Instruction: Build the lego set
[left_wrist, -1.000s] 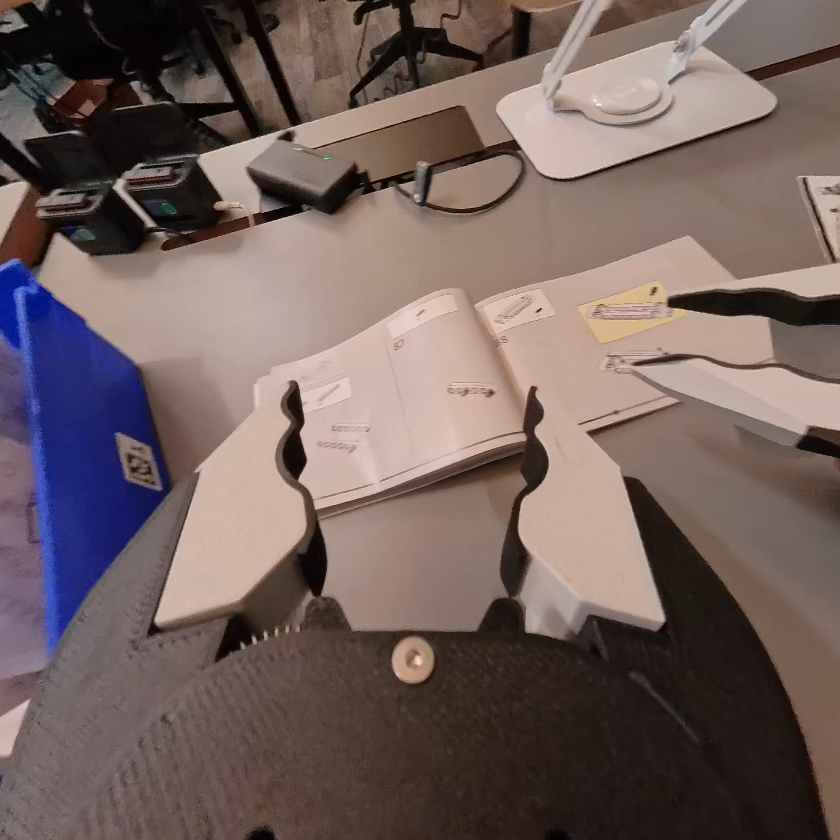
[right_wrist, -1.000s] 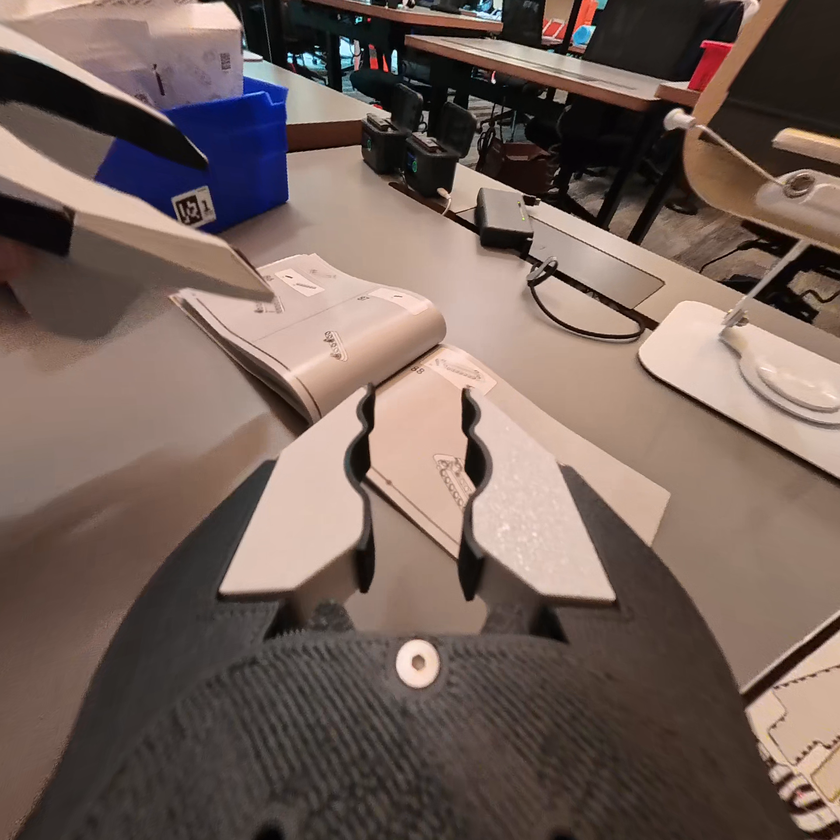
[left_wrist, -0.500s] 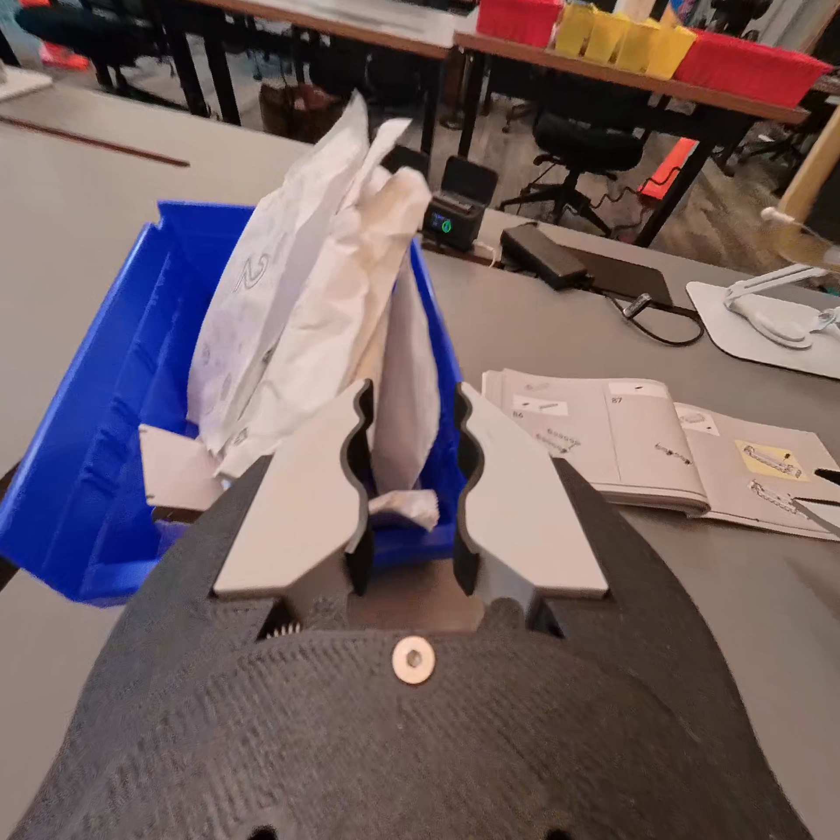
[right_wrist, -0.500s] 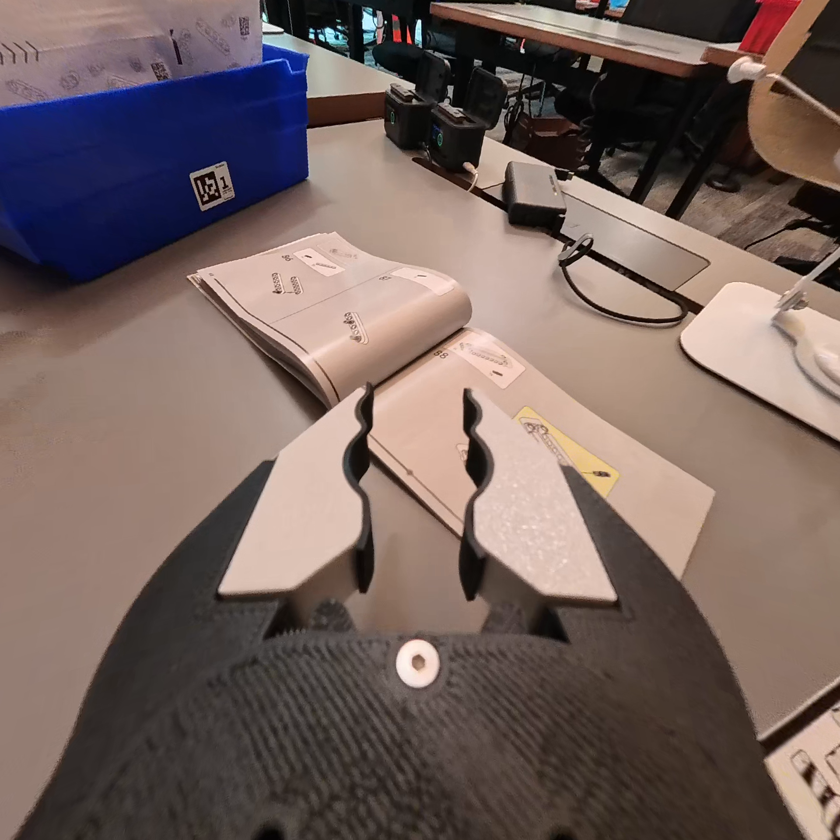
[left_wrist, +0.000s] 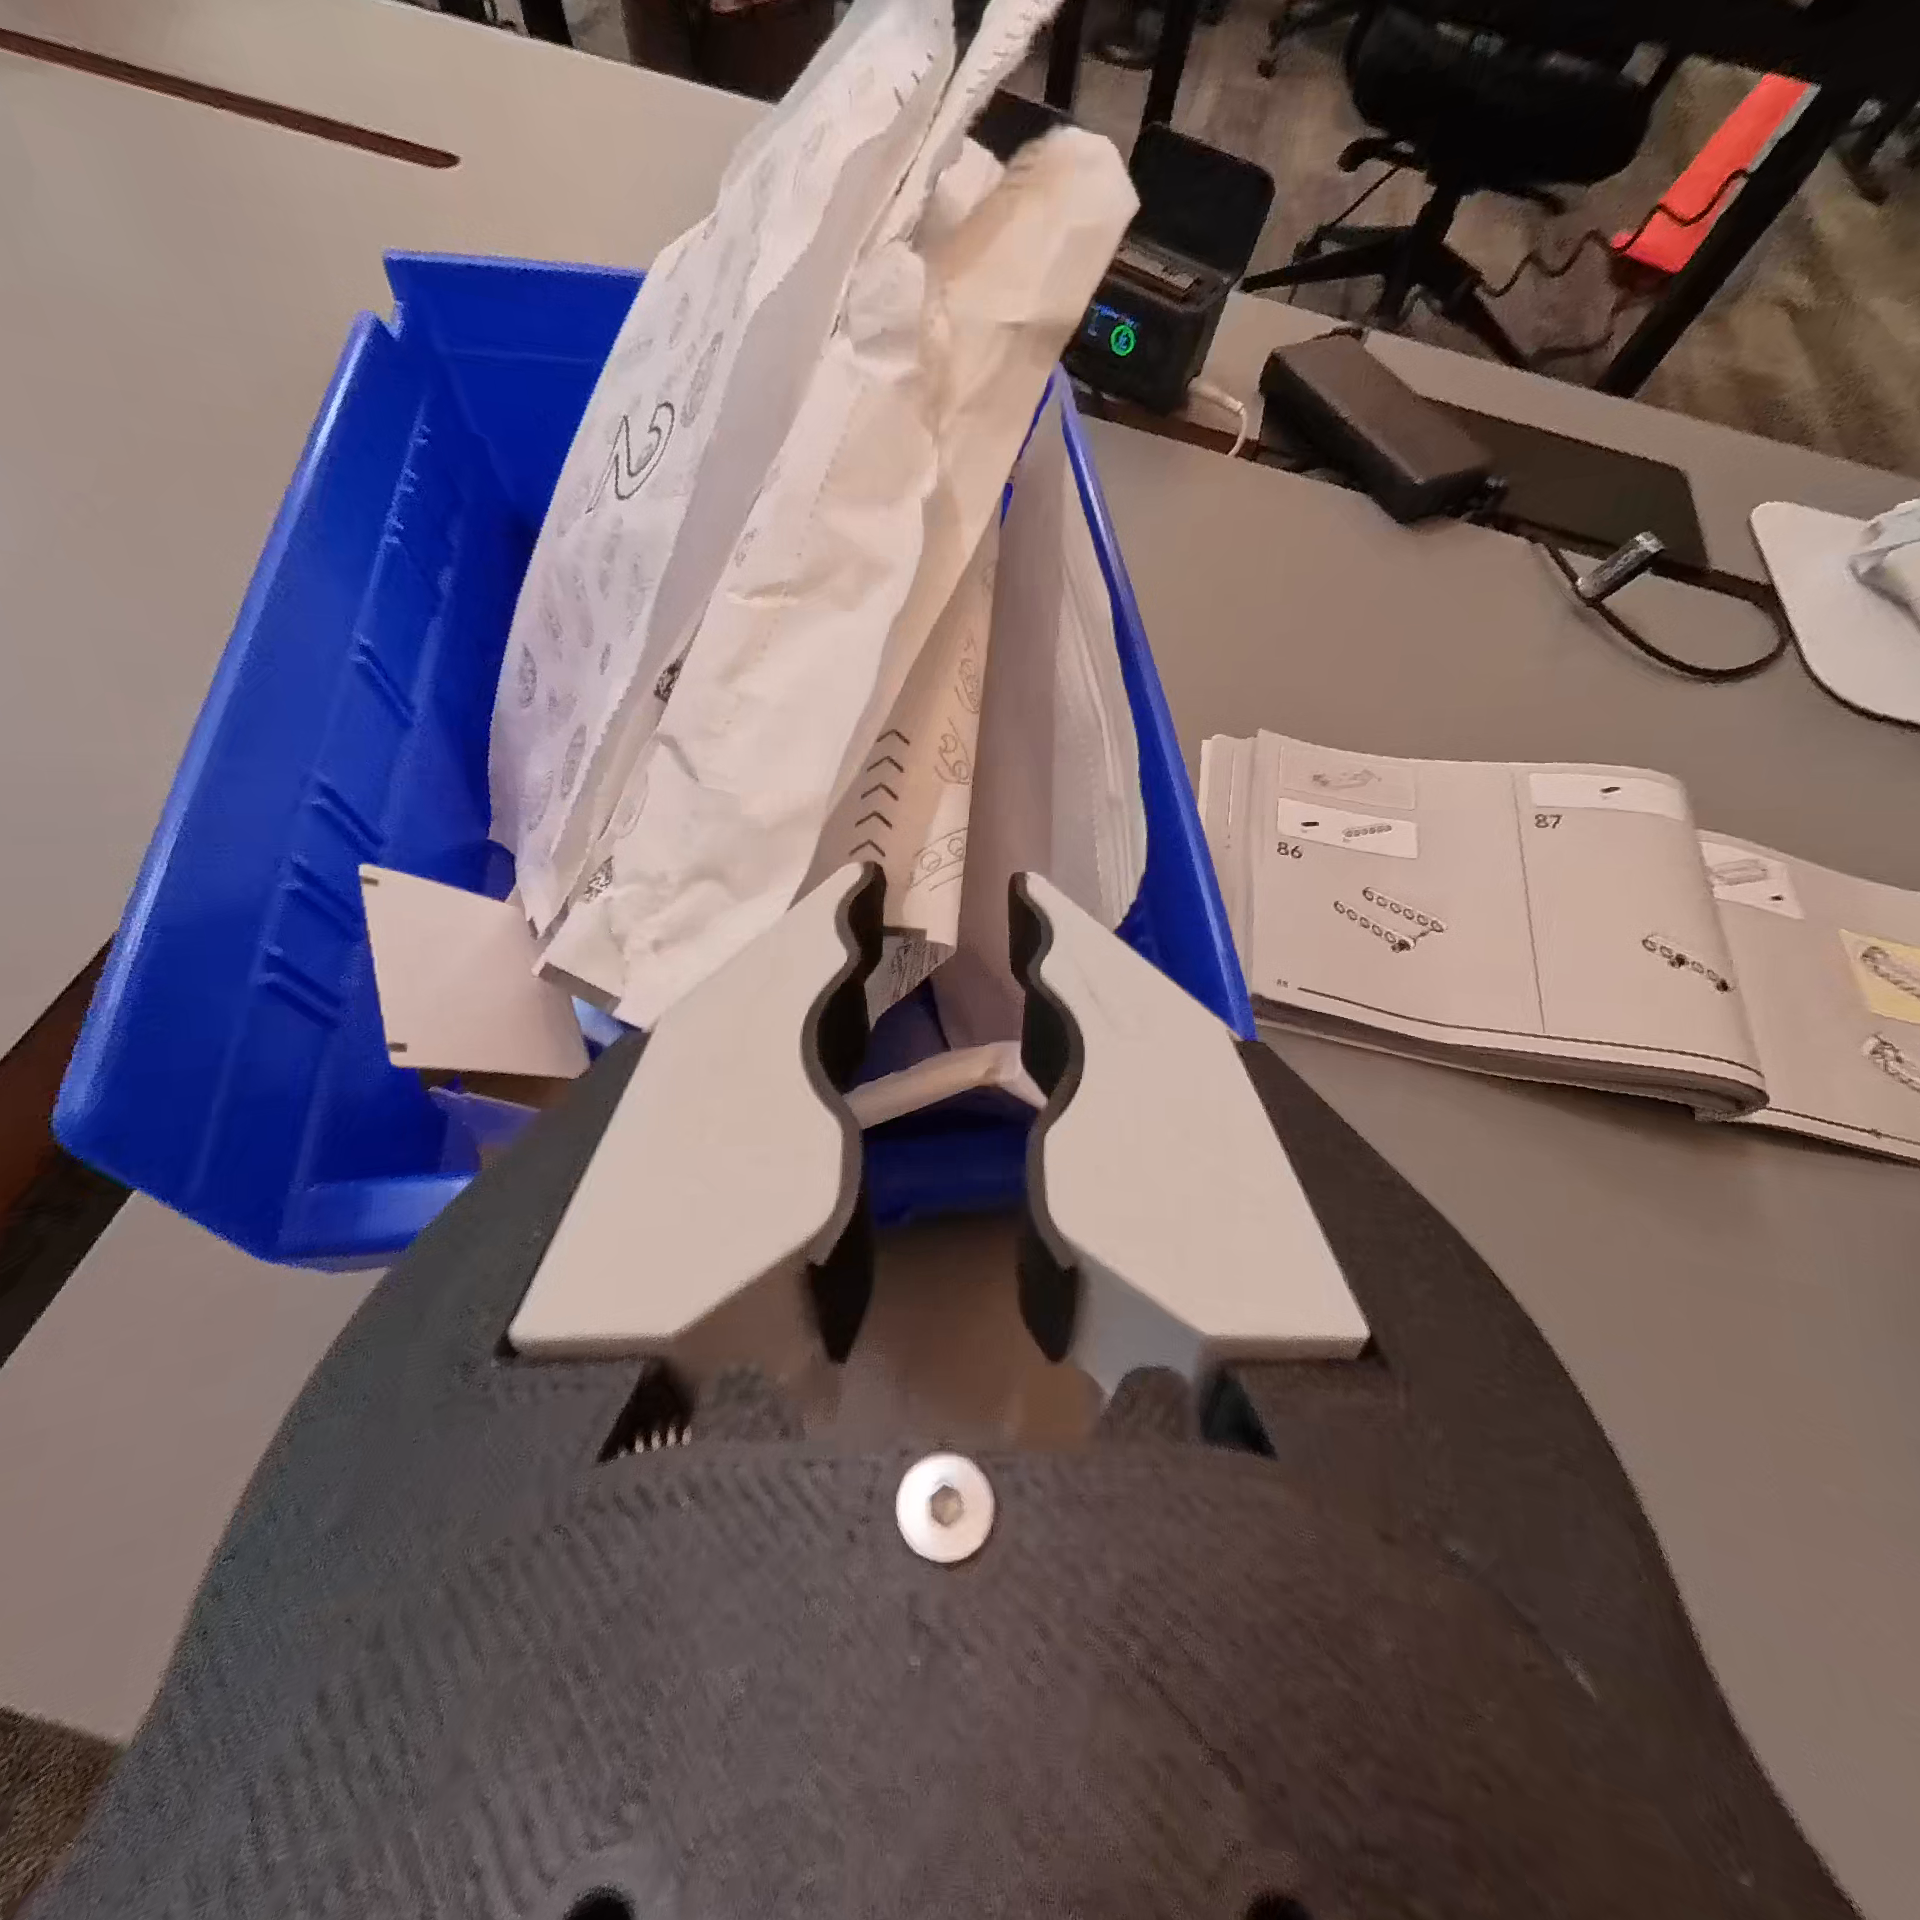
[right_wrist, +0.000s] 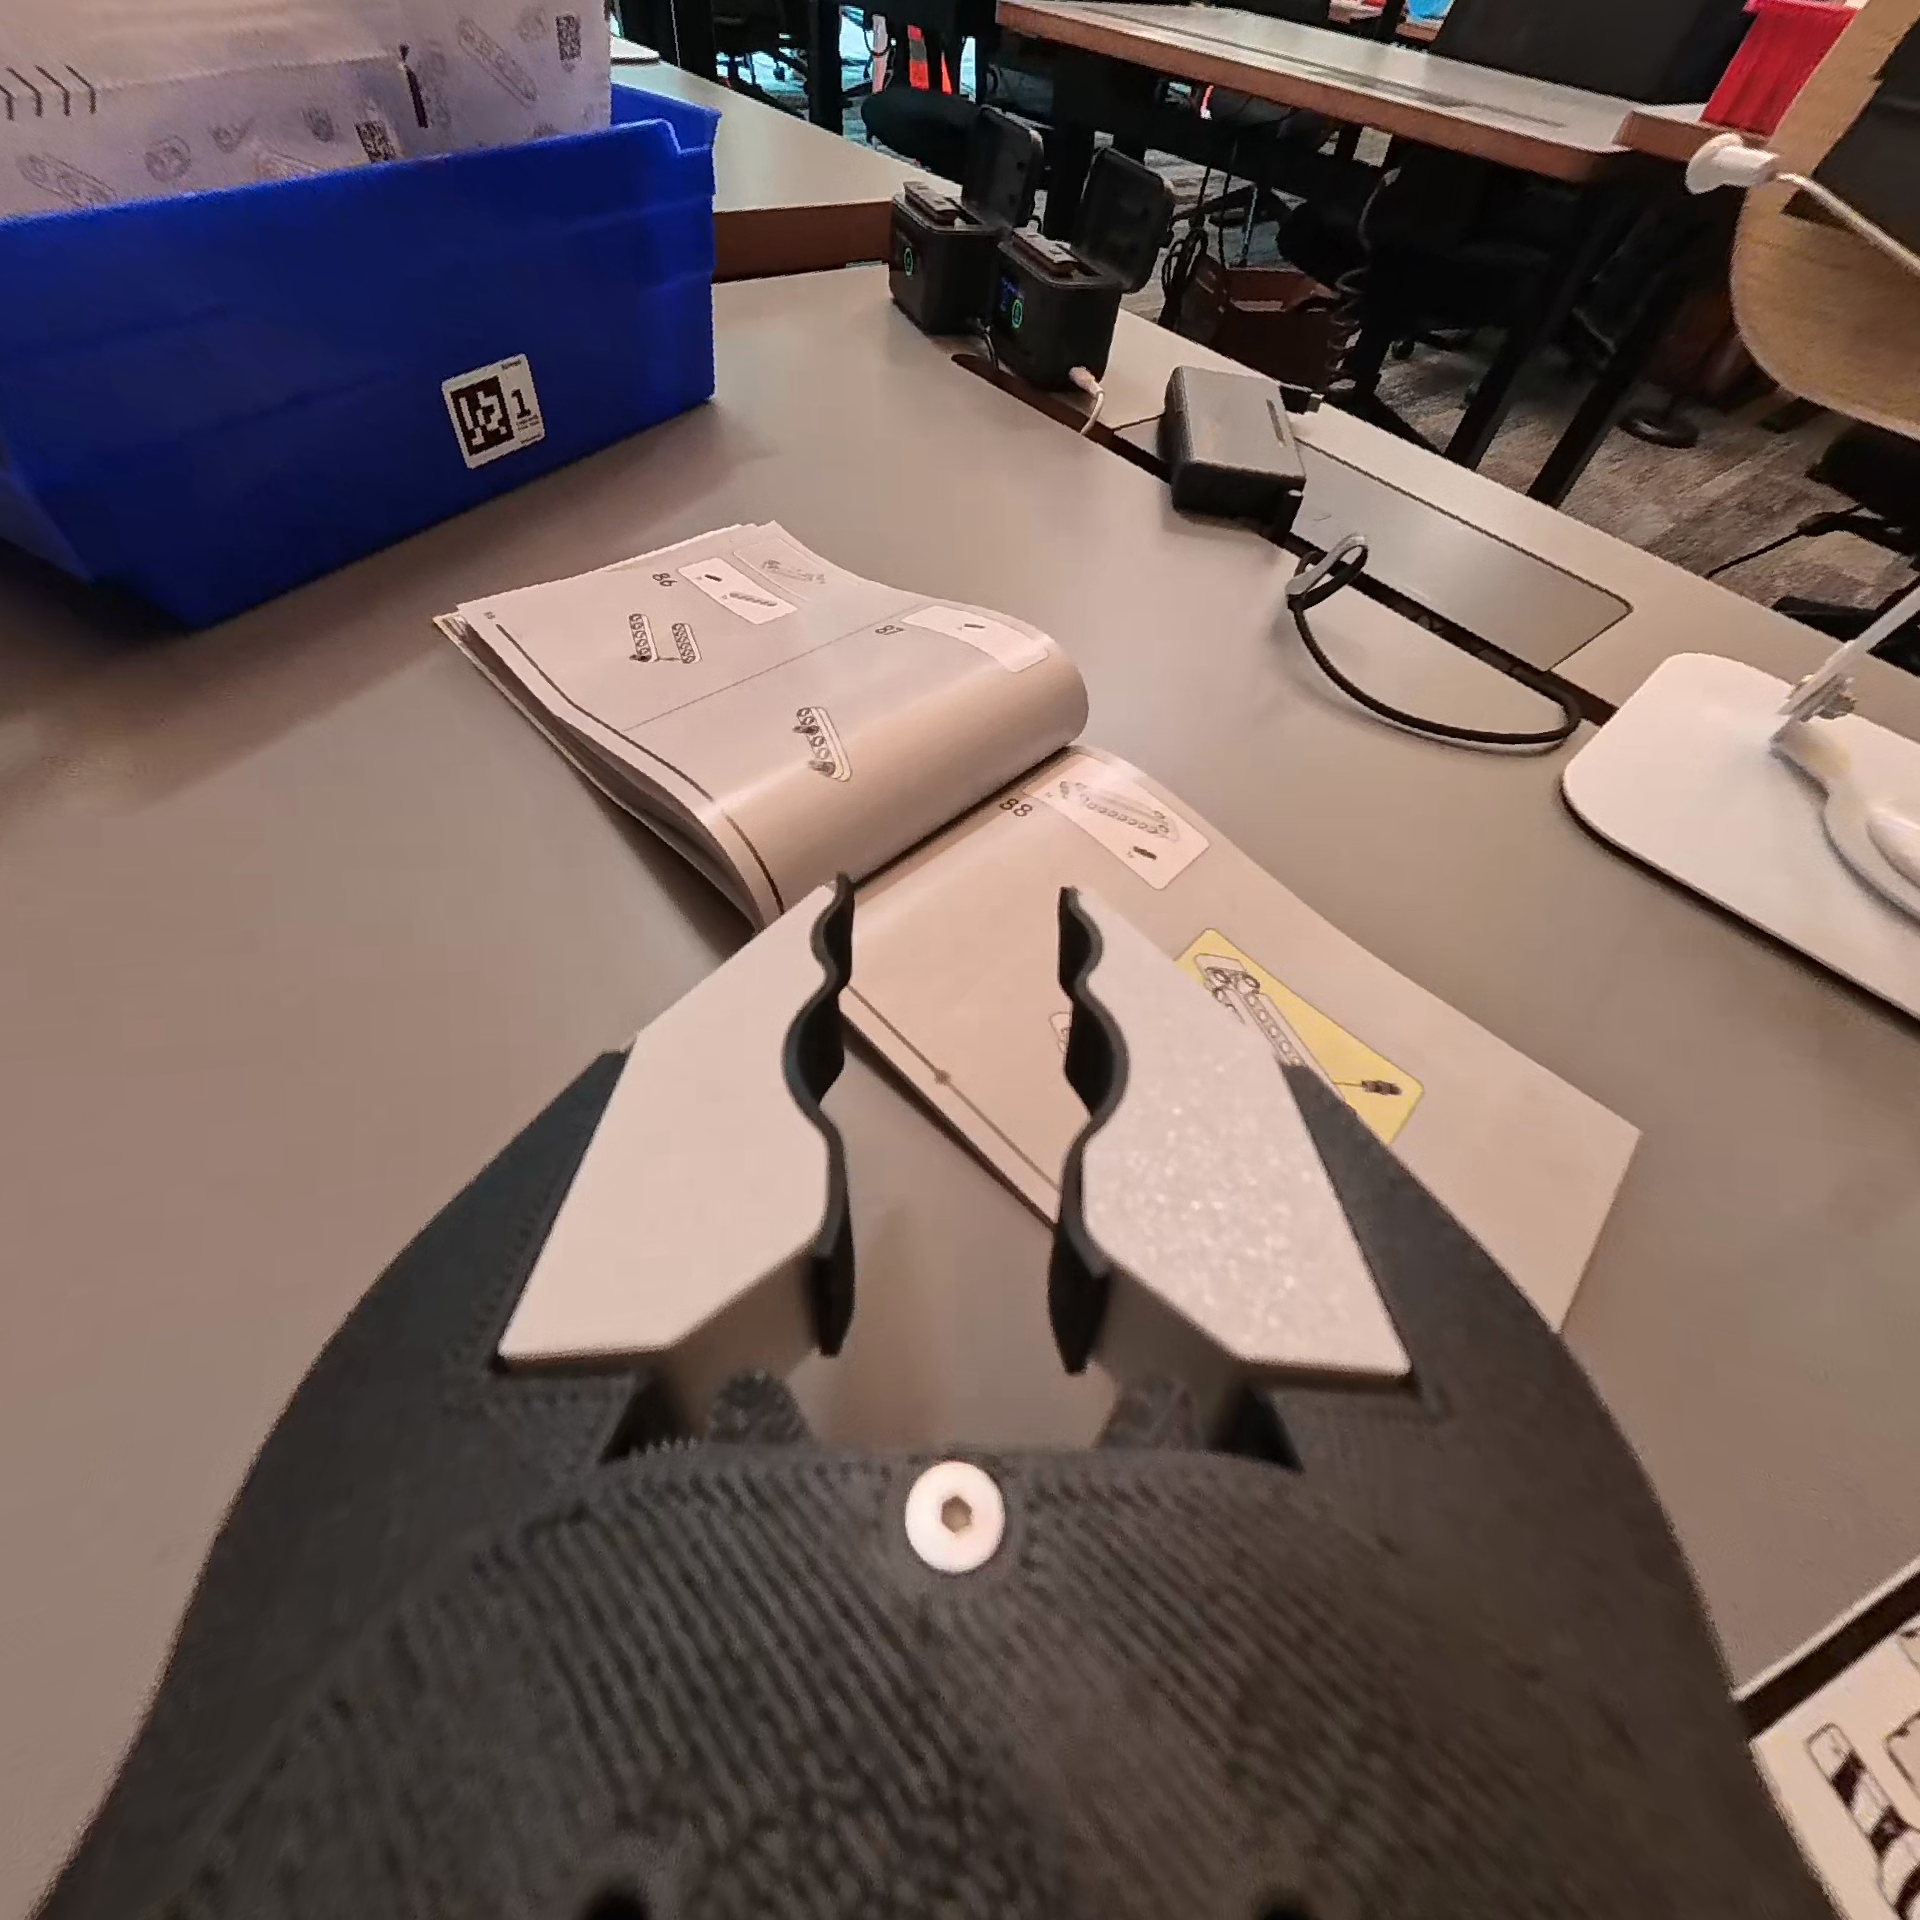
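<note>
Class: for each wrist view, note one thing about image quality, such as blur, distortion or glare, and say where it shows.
Left wrist view: wide-angle bending bows the blue plastic bin; the left gripper base looks slightly smeared. Right wrist view: the open instruction booklet is sharp, soft glare lies on the grey table, and the right gripper shows speckled highlights.

Blue bin (left_wrist: 312, 748): smooth glossy plastic; bags (left_wrist: 790, 520) in it: crinkled matt white paper; instruction booklet (right_wrist: 831, 707): smooth paper, slight sheen; tabletop (right_wrist: 260, 935): matt grey; right tongs (right_wrist: 951, 914): grainy grey plastic.
</note>
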